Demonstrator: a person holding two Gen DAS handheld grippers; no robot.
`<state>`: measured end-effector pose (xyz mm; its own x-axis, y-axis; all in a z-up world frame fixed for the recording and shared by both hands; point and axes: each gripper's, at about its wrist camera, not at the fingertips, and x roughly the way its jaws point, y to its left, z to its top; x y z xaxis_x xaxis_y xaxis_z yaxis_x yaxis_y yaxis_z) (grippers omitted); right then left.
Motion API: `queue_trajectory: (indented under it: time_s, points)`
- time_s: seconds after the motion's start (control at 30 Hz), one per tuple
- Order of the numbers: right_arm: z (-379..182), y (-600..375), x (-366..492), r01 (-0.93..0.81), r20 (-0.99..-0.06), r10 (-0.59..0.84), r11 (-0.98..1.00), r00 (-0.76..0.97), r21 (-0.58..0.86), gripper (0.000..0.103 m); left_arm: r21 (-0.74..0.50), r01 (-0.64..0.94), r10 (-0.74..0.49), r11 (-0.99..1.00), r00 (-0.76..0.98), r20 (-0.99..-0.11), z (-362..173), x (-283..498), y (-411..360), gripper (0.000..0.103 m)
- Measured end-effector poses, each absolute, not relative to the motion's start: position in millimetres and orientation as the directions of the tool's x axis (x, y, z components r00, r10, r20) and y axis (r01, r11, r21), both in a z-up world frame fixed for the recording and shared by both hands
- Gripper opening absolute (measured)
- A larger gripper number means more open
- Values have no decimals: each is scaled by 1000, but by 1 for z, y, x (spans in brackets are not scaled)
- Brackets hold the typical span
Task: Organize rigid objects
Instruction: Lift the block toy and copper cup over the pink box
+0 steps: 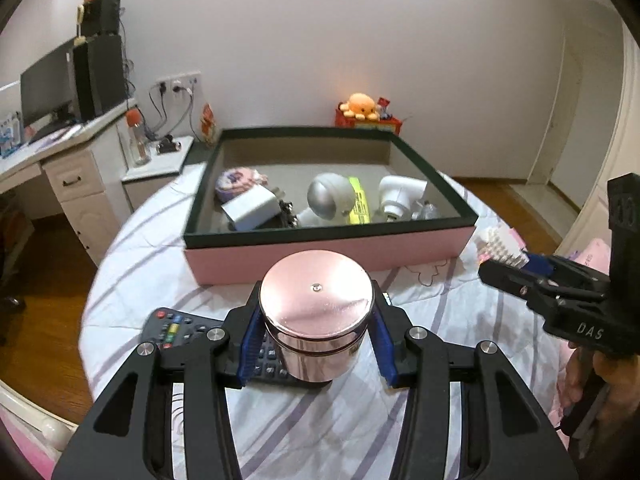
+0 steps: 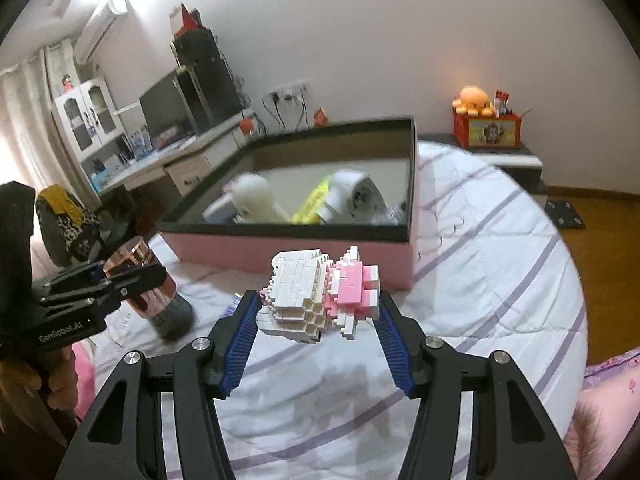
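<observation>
**Pink tin and block toy up in the air, near the box**

Pink tin [image 1: 316,312], round and shiny, pinched between the blue pads of the left gripper [image 1: 316,336]. Lifted off the bed [image 1: 320,420], just in front of the pink box [image 1: 328,250]. Under it, a black remote [image 1: 176,328] with coloured buttons, lying on the striped sheet.

White and pink block toy [image 2: 320,292], clamped in the right gripper [image 2: 318,320]. Also up off the bed, in front of the same box, to the right of the tin.

Inside the box: a white charger [image 1: 250,206], a silver and white round thing [image 1: 330,196], something yellow [image 1: 358,202], a white pipe bend [image 1: 400,194].

Behind the box, an orange plush toy [image 1: 360,106] on a red crate. Off to the left, a desk [image 1: 60,140] with a dark screen.
</observation>
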<state>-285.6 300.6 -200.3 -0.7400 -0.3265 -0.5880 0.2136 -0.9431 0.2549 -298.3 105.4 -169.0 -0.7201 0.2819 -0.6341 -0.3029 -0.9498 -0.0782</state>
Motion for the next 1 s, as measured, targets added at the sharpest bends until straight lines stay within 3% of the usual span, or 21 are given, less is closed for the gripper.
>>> queue_trajectory:
  time_s: [0.33, 0.57, 1.0]
  points:
    - [-147, 288, -255, 229, -469, -296, -954, -832, 195, 59, -61, -274, 264, -960, -806, -529, -121, -268, 87, 47]
    - [-118, 278, -237, 207, -377, -239, -970, -895, 125, 59, -17, -172, 161, -985, -877, -452, -86, -251, 72, 47]
    - [-97, 261, -241, 247, -347, -258, -966, -902, 77, 59, -9, -148, 140, -989, -910, -390, -63, -247, 65, 47]
